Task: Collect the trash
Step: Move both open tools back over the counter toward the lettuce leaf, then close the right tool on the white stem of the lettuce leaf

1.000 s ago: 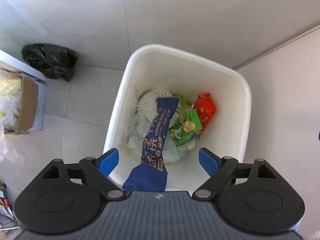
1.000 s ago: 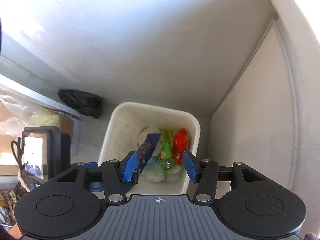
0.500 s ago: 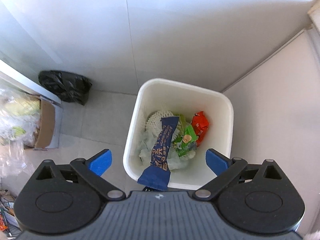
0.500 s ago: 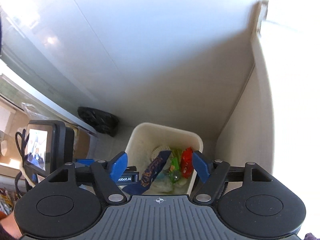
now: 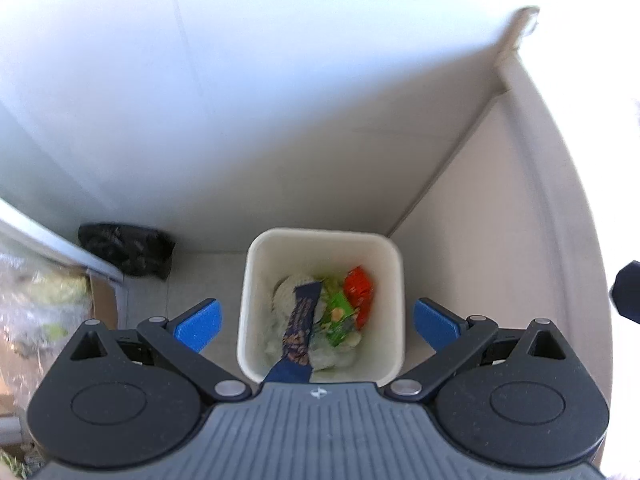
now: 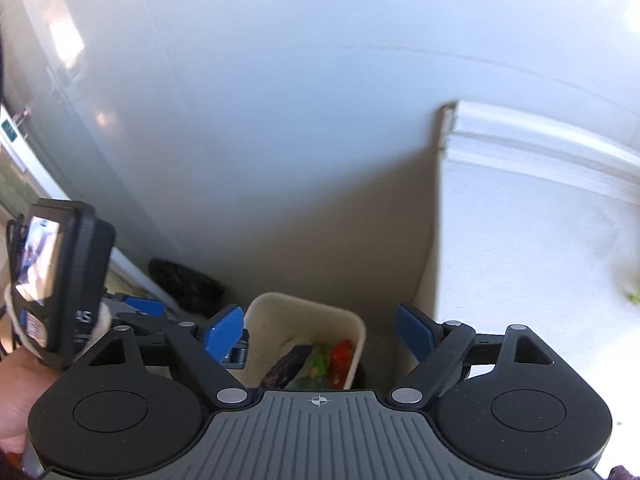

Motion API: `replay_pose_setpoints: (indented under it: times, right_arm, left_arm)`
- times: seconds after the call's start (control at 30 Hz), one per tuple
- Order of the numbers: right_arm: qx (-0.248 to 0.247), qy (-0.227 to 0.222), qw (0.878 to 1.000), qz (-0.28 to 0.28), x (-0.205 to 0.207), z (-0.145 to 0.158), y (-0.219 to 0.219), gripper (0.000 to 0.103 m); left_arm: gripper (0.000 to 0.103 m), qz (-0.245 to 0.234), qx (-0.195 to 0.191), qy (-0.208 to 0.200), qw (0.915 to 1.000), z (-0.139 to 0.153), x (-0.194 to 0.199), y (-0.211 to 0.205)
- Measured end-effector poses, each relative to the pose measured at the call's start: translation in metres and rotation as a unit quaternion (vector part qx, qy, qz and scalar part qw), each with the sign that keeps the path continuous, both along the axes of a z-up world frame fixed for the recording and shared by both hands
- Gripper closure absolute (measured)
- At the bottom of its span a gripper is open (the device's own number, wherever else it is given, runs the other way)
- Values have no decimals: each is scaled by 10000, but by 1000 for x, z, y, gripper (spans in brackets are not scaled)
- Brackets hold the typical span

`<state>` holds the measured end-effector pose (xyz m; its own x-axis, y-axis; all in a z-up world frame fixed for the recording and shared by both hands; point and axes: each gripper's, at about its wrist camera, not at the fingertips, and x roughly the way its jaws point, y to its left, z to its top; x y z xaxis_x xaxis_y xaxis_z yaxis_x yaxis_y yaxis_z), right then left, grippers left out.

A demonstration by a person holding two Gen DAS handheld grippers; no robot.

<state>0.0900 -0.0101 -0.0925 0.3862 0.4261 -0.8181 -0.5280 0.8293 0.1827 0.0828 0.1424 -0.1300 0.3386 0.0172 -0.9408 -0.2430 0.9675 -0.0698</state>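
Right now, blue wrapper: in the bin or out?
In. The blue wrapper lies inside the bin on other trash, its near end leaning on the wall.

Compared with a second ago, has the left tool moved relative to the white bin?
Yes. The left tool has pulled up and away from the white bin, which now looks much smaller between its open fingers and shows more wall above.

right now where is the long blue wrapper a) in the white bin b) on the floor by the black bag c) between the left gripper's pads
a: the blue wrapper lies in the white bin, leaning on its near rim.
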Motion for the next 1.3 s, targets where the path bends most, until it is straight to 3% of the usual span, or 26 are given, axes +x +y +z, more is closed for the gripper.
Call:
replay_pose_setpoints:
  times: [0.4,0.7,0.87,1.3]
  right_arm:
    - [-39,-598,9960,-655,-7,30,-61,11]
    - [-156,-883,9823,-1644,-9,32,-137,6]
    - [-270,-914,9709,-2198,-5,30,-188,6]
    - [-436,-1002,9357,-3354,6,33,-300,6]
  left_arm:
    - [1,-530,53,-621,9966,53,5,-42]
    - [1,-1308,60,-1156,9846,79,30,-99]
    - [1,-1788,56,-1369,9743,82,51,-147]
    - [1,-3177,197,-1699,9326,75,84,-270]
